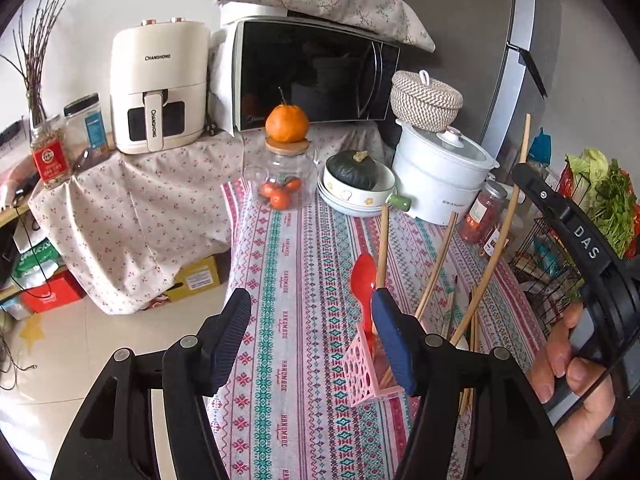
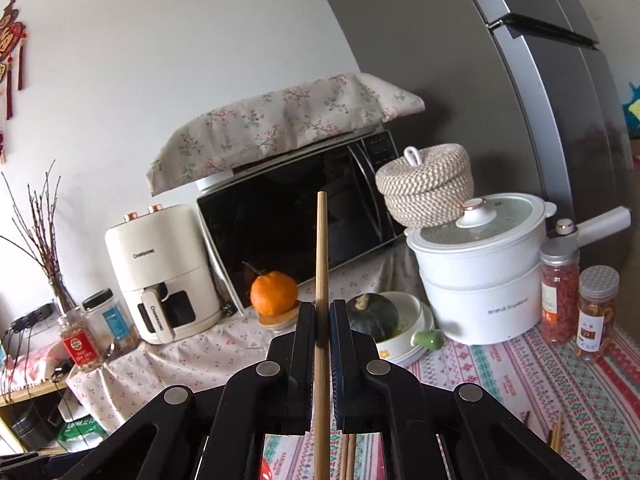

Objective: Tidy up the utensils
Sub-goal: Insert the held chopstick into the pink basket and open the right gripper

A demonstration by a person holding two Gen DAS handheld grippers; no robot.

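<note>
Chopsticks and a red spoon [image 1: 363,280] stand upright in the pink perforated holder [image 1: 366,372], which sits on the patterned tabletop [image 1: 288,280] just beside my left tool's right finger. My left tool [image 1: 310,336] is released, its jaws spread wide with only cloth between them; the spoon and holder lie behind the blue pad [image 1: 394,344] rather than inside the gap. More chopsticks [image 1: 436,264] lean out of the holder at slanted angles, and a few lie flat on the cloth near it. My right tool [image 2: 322,320] is clenched on a single bamboo chopstick [image 2: 321,248], held upright so its upper end rises well above the pads. From the left wrist view I see a hand [image 1: 568,364] gripping that right tool's handle at the right edge, with the long chopstick [image 1: 502,224] slanting up beside it.
</note>
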